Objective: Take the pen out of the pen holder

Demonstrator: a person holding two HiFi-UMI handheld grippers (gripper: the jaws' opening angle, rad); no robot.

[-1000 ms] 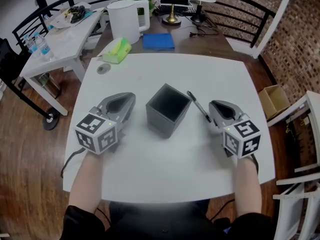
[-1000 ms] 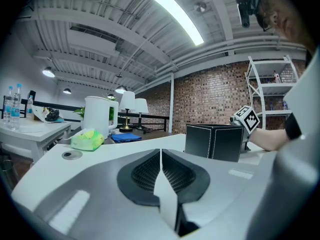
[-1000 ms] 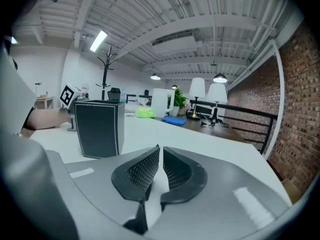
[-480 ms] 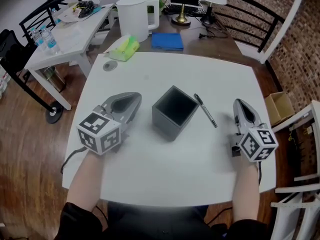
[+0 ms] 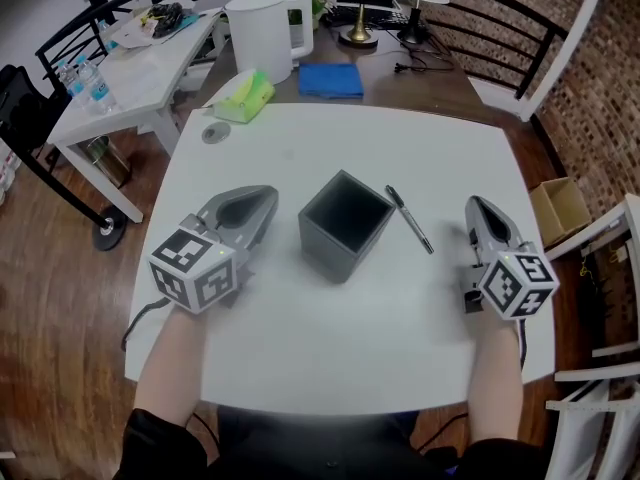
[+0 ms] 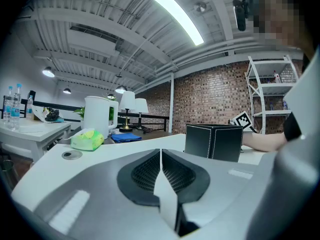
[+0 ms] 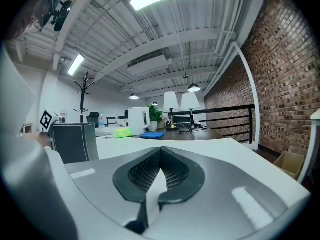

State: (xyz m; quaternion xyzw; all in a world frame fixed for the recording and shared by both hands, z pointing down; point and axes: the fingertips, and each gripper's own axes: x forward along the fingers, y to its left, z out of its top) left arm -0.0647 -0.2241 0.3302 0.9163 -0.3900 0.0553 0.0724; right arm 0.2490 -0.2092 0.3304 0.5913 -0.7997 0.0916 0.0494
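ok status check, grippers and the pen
Left gripper shut, empty. Right gripper shut, empty. Pen out, lying on the table between pen holder and right gripper. Nothing blocking it.

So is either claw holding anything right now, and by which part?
Nothing is held. The left claw and the right claw are both shut and empty; the pen lies on the table beside the pen holder, apart from both.
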